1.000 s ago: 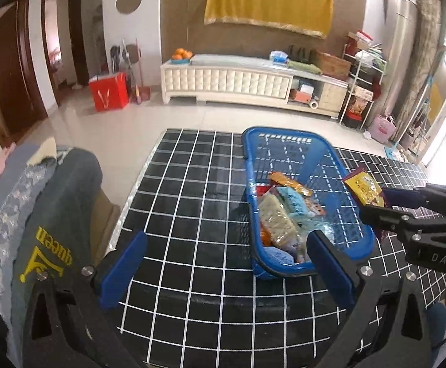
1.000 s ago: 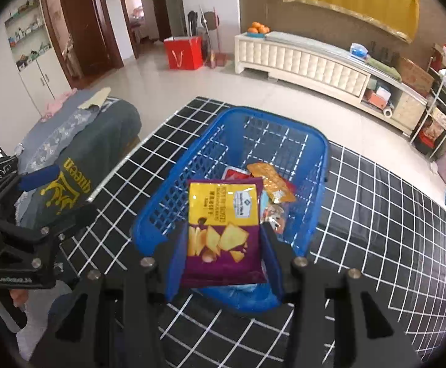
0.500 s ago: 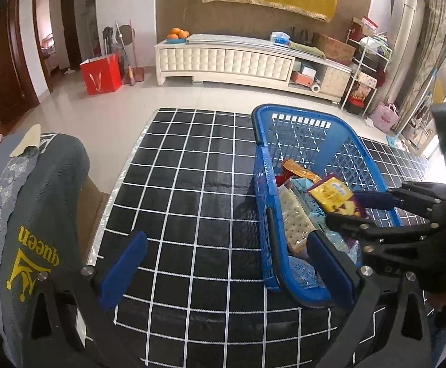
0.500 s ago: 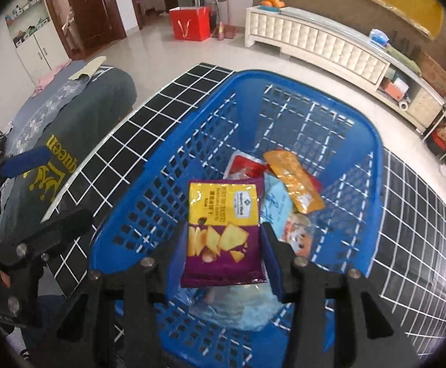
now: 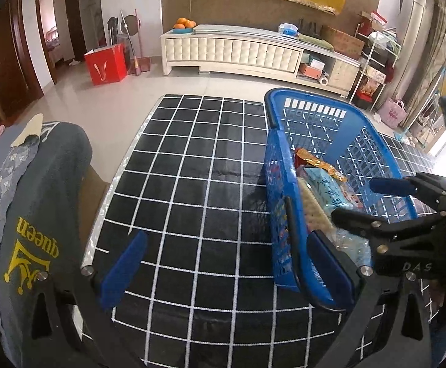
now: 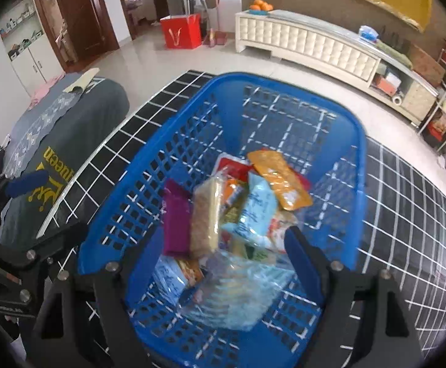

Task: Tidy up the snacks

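Opening over the basket (image 6: 358,141), the right gripper (image 6: 223,245) is seen with nothing between its jaws; the purple bag (image 6: 176,217) lies inside, seemingly on edge against the wall. The left gripper (image 5: 226,273) hangs spread, empty. Crushing could follow if lowered further.
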Motion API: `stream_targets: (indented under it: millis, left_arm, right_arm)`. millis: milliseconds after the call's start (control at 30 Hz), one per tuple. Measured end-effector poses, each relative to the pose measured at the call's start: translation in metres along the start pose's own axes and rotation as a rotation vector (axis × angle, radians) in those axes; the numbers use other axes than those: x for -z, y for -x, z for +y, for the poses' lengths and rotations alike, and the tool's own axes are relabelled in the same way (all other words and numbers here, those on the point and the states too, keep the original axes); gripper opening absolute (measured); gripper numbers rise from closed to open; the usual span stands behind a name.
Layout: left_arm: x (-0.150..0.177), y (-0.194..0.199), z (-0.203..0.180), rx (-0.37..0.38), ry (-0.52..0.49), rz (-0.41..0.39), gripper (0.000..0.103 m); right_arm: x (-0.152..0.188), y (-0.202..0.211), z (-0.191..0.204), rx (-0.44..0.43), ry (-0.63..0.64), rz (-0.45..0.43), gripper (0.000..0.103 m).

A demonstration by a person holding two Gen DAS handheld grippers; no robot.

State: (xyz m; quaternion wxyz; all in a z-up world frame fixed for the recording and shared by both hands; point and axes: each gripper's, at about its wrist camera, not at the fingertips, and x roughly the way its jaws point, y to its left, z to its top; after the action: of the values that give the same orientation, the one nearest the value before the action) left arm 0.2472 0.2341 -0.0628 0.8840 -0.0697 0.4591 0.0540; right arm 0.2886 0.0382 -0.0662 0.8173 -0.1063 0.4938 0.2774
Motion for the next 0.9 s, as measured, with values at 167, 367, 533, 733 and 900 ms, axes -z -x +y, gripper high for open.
stream_targets:
  millis: [167,367,533,733,900]
  left_arm:
    - [0.006,0.018,-0.014,0.003,-0.034,-0.021,0.103]
    - [0.012,0.057,-0.036,0.022,-0.063,-0.087,0.103]
    - [0.023,0.096,-0.05,0.074,-0.051,-0.136,0.103]
    - [0.043,0.135,-0.068,0.111,-0.035,-0.182,0.103]
    - [0.058,0.166,-0.087,0.128,-0.068,-0.238,0.103]
  right_arm:
    - [0.014,0.039,-0.003,0.017,-0.014,-0.043,0.084]
    - [0.036,0.095,-0.007,0.035,-0.033,-0.113,0.085]
    - [0.059,0.134,-0.013,0.034,-0.092,-0.163,0.086]
    - [0.088,0.167,-0.012,0.043,-0.131,-0.21,0.094]
    - [0.108,0.194,-0.009,0.071,-0.141,-0.27,0.103]
